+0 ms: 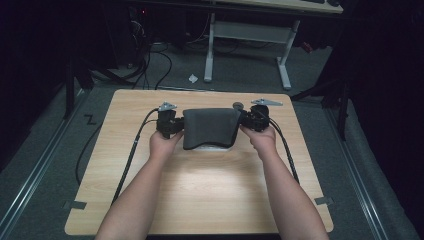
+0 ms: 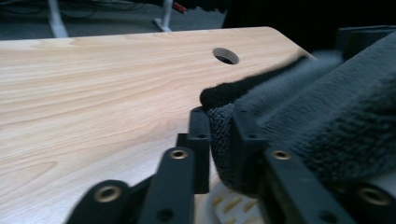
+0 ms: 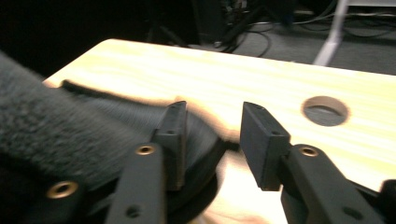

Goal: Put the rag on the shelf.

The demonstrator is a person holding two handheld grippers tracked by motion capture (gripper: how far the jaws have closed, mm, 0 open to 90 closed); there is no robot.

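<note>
Dim room, dark surround, grey carpeted floor with cables and a second white-legged desk frame at the back; in front, one light wood desk (image 1: 200, 200) with a round cable hole (image 2: 225, 55) near its far edge. Item: one dark grey towel (image 1: 210, 127), folded or doubled, held stretched between the two tools just above the far half of the desk, over a pale object (image 2: 233, 205) that is mostly hidden and cannot be identified. Left tool (image 2: 223, 135): jaws nearly closed, pinching the towel's corner edge between them. Right tool (image 3: 212, 140): jaws apart with a clear gap; the towel lies against the outer face of one jaw, none visibly between them, so it appears to have no grip. Handling note, as judgement: the step looks like spreading or laying the cloth; it would go best with both corners held level, tension even, and the cloth lowered flat before either side lets go. Count: desks in use, one; towels, one; tools, two; hands, two; cable holes, one.
</note>
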